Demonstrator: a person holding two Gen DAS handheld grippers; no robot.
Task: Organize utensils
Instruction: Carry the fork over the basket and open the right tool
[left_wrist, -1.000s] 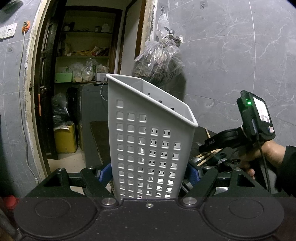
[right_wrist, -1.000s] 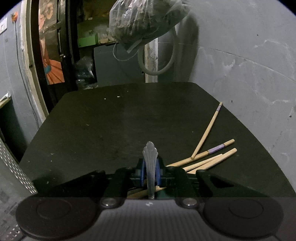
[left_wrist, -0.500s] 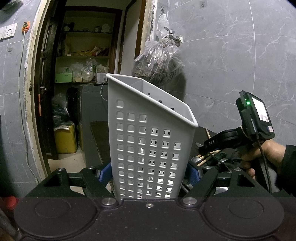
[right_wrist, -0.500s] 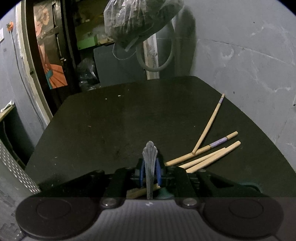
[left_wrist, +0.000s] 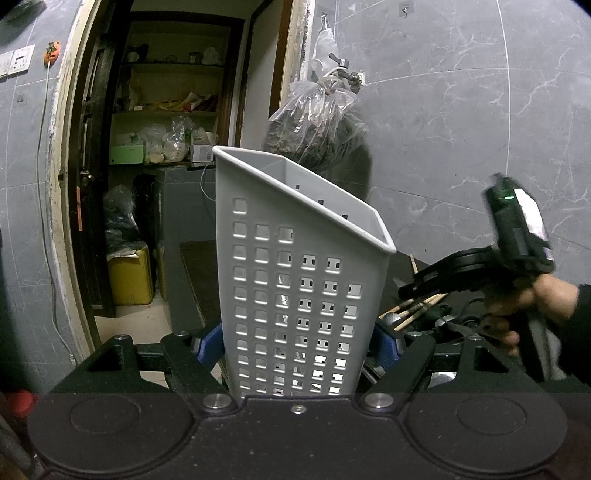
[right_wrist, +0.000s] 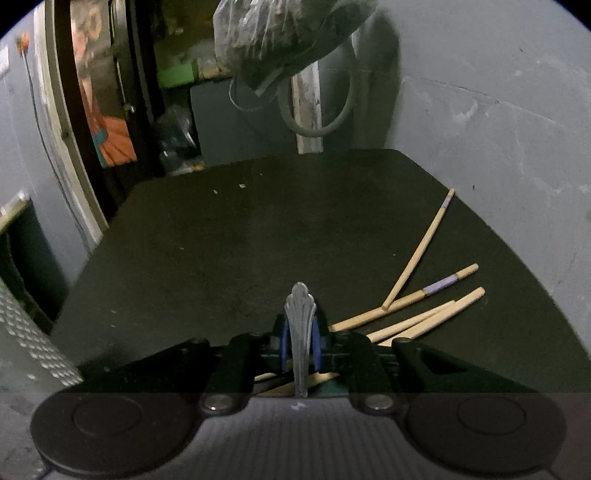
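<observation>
One metal utensil handle (right_wrist: 300, 325), pinched upright between my right gripper (right_wrist: 300, 343) pads, above the table's (right_wrist: 258, 240) near edge; four chopsticks (right_wrist: 424, 299) lie loose toward its right edge. My left gripper (left_wrist: 299, 343) clamps the slotted caddy (left_wrist: 295, 280), mouth up, off to the handle's left
</observation>
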